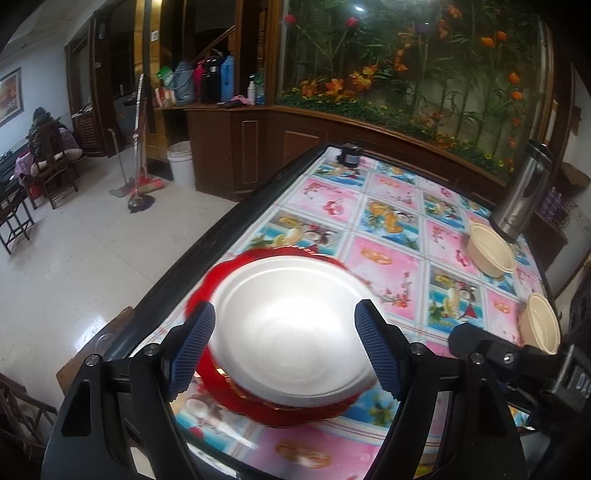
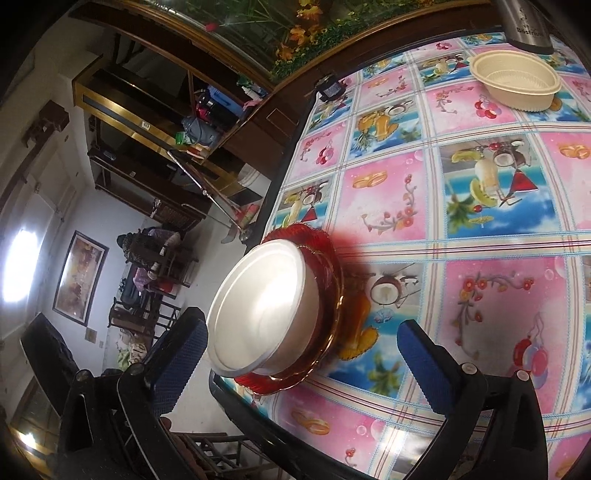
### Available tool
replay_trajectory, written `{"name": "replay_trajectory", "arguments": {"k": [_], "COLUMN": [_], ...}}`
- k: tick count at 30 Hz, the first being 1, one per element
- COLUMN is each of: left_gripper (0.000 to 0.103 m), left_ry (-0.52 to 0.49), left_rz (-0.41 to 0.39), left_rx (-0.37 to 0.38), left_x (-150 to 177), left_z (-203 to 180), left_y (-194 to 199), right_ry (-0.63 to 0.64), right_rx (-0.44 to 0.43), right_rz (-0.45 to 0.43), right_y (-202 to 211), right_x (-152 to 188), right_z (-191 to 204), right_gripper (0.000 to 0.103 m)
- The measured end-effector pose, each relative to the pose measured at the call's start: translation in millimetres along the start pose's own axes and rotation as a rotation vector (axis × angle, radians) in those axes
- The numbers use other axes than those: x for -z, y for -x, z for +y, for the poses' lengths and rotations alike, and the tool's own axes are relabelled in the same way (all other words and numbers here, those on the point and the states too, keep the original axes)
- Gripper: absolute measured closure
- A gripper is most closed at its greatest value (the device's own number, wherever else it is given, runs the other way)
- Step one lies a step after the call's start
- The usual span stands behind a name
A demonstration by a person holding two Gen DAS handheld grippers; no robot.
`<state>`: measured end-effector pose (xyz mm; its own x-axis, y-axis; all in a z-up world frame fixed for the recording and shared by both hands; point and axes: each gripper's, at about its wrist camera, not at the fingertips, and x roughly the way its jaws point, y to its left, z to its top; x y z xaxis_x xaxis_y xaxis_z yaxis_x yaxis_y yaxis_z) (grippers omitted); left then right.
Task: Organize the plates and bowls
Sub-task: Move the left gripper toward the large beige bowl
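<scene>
Centrally, between the spread fingers of the left gripper, a white bowl is seen, seated in a red scalloped plate. The bowl is round, so no long axis is defined; its opening is turned upward, and in the left wrist view it appears slightly tilted against the plate, though motion blur makes this uncertain. The blue ribbed pads are shown on either side of the bowl, and the jaws are parted wide; whether the pads touch the bowl's rim cannot be told. The plate is laid flat on the patterned tablecloth, close to the table's near corner and its dark edge.

From the right gripper, the same white bowl and red plate are seen just ahead and to the left of centre. The fingers of this gripper are likewise spread apart, and nothing is held between them; the left pad is seen beyond the table edge, the right pad over the cloth.

Farther ahead of the right gripper, a cream bowl is set upright, mouth upward, beside a steel flask. To the right of the left gripper, a second cream bowl is seen tilted on its side, its opening turned toward the gripper.
</scene>
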<state>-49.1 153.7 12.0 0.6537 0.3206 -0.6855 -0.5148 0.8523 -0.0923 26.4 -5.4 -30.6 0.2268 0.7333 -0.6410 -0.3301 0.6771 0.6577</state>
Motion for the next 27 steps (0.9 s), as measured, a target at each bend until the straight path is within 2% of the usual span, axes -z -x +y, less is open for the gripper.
{"name": "replay_trajectory", "arguments": {"k": [5,12,20,27], "left_gripper": [0.025,0.025,0.025,0.025], "left_ry": [-0.045,-0.076,-0.085,-0.096], "left_rz": [0.009,0.084,0.156,0.202], "left_rx": [0.117,0.268,0.333,0.322], "left_x": [-6.4,-16.8,-30.4,-48.4], "left_z": [-39.5,-102.3,-164.3,-215.0], "left_y": [-1.7,-23.5,-55.1,-96.3], "right_ry": [-0.041,-0.11,-0.176,-0.203], "right_rx": [0.017,0.049,0.102,0.155], "right_rz": [-0.05,-0.12,-0.231,-0.267], "right_y": [24.2,66.6,124.6,144.0], "right_x": [-8.5,-32.2,-83.3,-140.4], "right_z": [-22.5,-65.5,-114.1,-153.2], "right_gripper": [0.0,0.0,0.0,0.0]}}
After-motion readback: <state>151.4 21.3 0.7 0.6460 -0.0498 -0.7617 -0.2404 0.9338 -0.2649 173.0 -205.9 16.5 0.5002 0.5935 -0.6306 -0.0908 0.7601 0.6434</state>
